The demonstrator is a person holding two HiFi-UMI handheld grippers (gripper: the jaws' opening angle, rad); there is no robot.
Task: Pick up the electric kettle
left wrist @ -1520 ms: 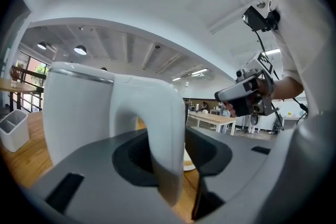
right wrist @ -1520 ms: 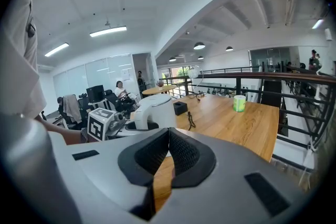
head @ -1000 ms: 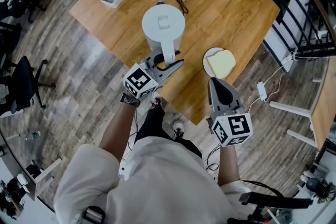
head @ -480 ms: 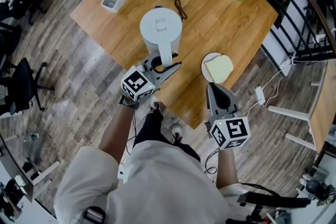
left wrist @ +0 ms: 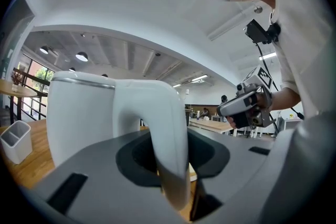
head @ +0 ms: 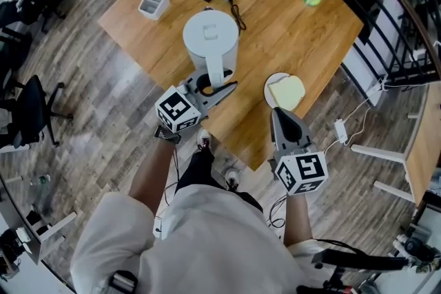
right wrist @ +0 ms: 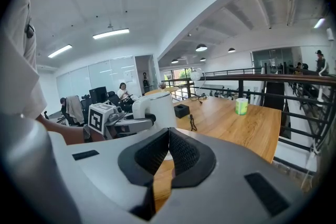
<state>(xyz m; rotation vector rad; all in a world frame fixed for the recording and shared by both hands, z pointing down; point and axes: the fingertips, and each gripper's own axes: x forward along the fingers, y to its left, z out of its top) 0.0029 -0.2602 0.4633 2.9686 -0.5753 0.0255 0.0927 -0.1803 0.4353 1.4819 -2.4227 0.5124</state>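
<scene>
The left tongs (head: pixel 219 86) pinch the white kettle (head: pixel 210 38) by its handle (left wrist: pixel 168 128), near the wooden worktop's (head: pixel 303 31) near edge. The right tongs (head: pixel 278 111) are pressed together, empty, over that edge.

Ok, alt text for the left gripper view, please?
The left gripper is closed on the handle of the white electric kettle, seen close up with the ceiling behind. The right gripper shows at right; a small white bin sits on the wooden table at far left.
</scene>
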